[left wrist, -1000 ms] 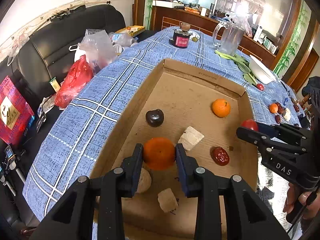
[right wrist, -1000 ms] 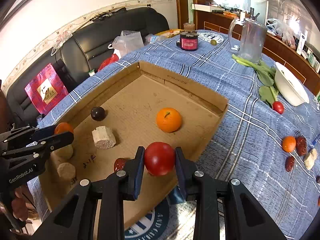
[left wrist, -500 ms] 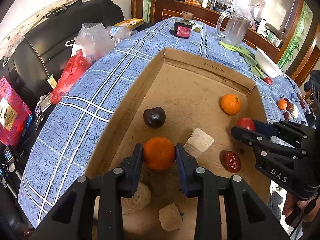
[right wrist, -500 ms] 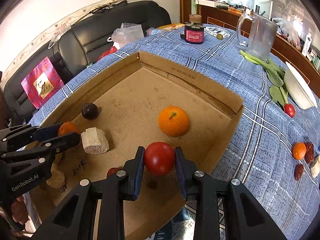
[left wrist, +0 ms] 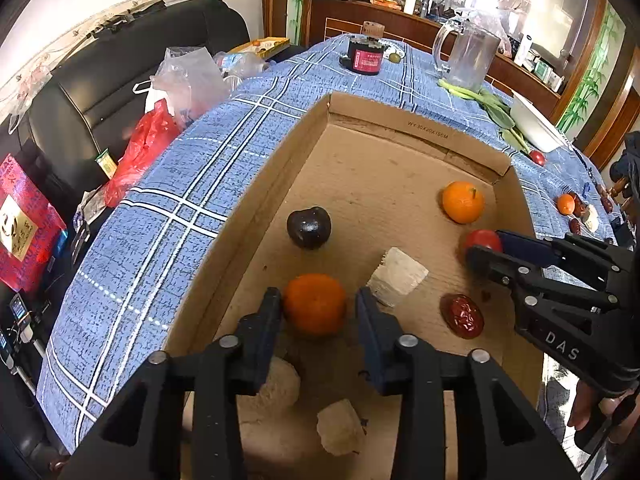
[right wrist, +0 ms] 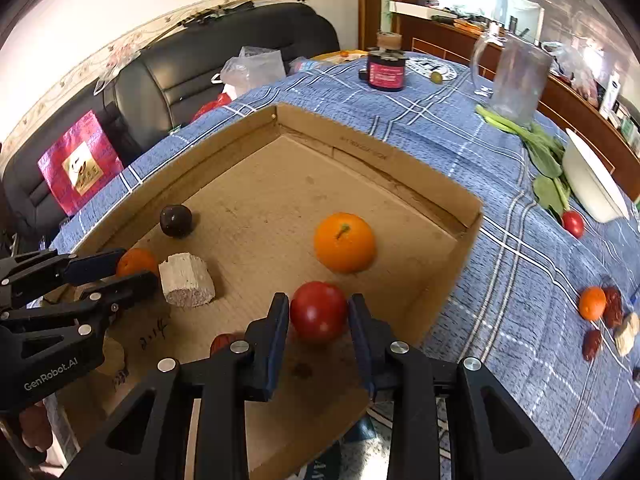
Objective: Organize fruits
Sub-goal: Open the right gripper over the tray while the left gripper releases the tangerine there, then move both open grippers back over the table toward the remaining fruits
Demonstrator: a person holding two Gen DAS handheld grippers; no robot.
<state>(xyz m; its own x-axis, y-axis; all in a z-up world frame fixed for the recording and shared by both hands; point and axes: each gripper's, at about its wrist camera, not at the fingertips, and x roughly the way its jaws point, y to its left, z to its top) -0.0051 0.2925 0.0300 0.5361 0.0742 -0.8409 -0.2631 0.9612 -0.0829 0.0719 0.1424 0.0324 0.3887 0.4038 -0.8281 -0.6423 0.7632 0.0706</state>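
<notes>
A shallow cardboard box [left wrist: 404,128] [right wrist: 384,160] lies on the blue plaid table. My left gripper [left wrist: 318,312] has its jaws spread a little around a small orange [left wrist: 315,303]; the right pad stands just off it. It shows at the left in the right wrist view [right wrist: 120,274]. My right gripper [right wrist: 318,314] is shut on a red tomato [right wrist: 318,311] over the box's near right part; it also shows in the left wrist view [left wrist: 482,240]. In the box lie a larger orange [right wrist: 344,242], a dark plum [left wrist: 309,227], a red date [left wrist: 462,316] and pale chunks [left wrist: 396,276].
On the cloth to the right lie a small orange [right wrist: 592,302], dates [right wrist: 592,344], a tomato [right wrist: 573,223], greens [right wrist: 536,148] and a white bowl [right wrist: 592,184]. A glass jug [right wrist: 516,76] and a dark jar [right wrist: 386,70] stand at the far end. A black sofa with bags [left wrist: 140,152] is on the left.
Both grippers have moved forward and lower into the box with their fruit. The left jaws have parted slightly around the small orange.
</notes>
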